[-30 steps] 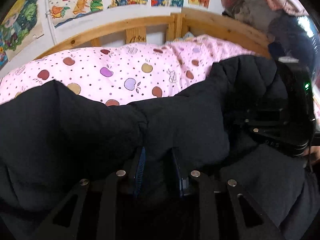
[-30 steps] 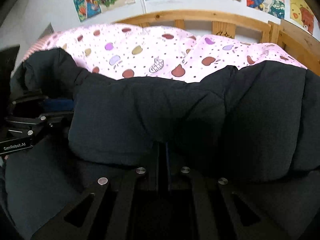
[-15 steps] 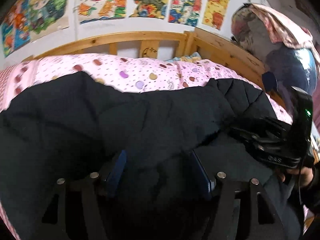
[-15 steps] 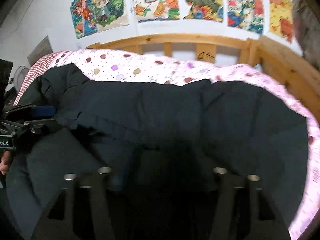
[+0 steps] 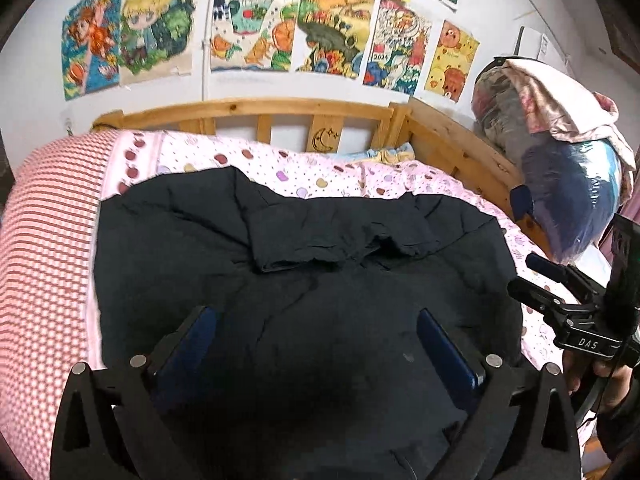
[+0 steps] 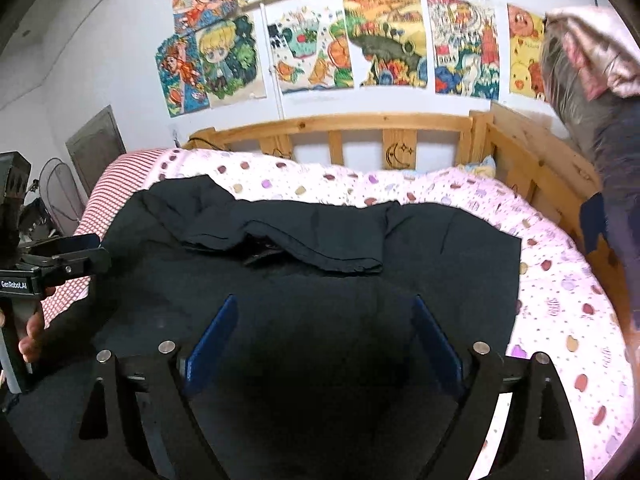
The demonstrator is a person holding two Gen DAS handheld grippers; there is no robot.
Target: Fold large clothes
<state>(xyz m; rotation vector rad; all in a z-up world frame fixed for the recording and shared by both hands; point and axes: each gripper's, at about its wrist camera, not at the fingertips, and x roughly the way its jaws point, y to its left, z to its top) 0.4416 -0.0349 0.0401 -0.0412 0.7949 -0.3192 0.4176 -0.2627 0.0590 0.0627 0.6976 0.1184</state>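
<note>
A large black padded garment lies spread on the pink apple-print bedding, with one edge folded over into a loose flap near its far side. My left gripper hovers above the garment's near part, open, nothing between its blue pads. My right gripper is open too, over the garment's near middle. Each gripper shows in the other's view: the right one at the right edge, the left one at the left edge, both held by a hand.
A wooden bed frame runs along the far side and the right. A red-checked sheet covers the left of the bed. Bagged bedding is stacked at the right. Posters hang on the wall.
Both grippers were shut on the black garment's lifted edge a second ago. They have let it go, opened wide and pulled back and up; the garment now lies flat, folded over.
</note>
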